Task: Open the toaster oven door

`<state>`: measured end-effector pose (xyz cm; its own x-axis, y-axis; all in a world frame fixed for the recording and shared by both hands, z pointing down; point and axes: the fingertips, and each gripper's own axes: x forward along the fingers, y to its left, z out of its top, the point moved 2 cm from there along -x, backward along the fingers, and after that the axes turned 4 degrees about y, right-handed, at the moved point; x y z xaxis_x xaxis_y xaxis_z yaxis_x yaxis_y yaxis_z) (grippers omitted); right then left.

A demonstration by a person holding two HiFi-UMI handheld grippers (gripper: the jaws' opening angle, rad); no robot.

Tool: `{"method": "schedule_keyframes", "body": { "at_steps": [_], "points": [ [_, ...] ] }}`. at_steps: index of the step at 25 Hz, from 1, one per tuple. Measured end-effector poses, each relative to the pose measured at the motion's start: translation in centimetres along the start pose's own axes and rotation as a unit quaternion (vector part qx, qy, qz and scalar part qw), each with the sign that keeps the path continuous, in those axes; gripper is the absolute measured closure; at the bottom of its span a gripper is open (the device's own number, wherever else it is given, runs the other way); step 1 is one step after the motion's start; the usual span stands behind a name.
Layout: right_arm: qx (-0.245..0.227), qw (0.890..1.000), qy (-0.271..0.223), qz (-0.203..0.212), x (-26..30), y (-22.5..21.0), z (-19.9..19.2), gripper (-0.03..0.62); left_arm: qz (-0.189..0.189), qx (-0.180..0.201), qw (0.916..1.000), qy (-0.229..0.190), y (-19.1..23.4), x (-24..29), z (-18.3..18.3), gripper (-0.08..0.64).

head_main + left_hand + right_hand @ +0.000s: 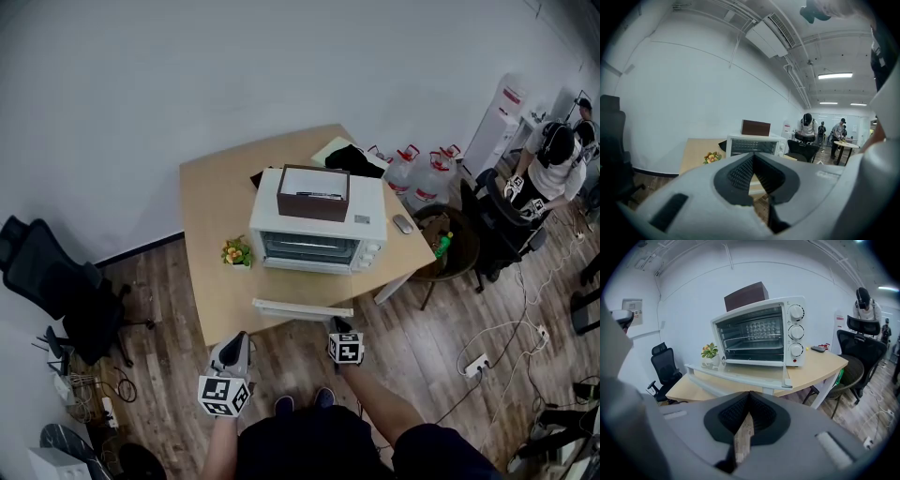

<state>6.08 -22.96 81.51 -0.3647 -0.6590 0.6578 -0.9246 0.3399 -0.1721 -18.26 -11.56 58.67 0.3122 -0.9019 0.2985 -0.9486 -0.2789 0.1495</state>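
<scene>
The toaster oven (319, 230) is found mid-worktop (208, 234), its door (302, 307) lying open and flat at 6 o'clock. The left hand-held gripper (241, 339) and right hand-held gripper (337, 324) are held just off that edge, jaws closed together on nothing. In the left gripper view the door is largely masked by the gripper's body.

We log: toaster oven (761, 333) casing smooth white, slightly glossy; its door (740, 372) clear glossy glass, white-framed; racks (750, 341) bare metal wire; surface (211, 216) pale wood-look, smooth, matt; floor (169, 375) brown wood planks; box (314, 192) dark brown, matt; right tool (749, 394) shell matt grey plastic, pads (736, 411) black, ribbed.
</scene>
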Motion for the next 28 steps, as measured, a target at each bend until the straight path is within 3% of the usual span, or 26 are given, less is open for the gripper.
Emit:
{"method": "schedule_keyframes", "body": {
  "at_steps": [28],
  "points": [
    [0.034,0.998,0.052,0.002,3.1,-0.1,-4.1,0.585,0.018,-0.006,0.9994,0.029,0.1,-0.8,-1.8,0.563]
  ]
}}
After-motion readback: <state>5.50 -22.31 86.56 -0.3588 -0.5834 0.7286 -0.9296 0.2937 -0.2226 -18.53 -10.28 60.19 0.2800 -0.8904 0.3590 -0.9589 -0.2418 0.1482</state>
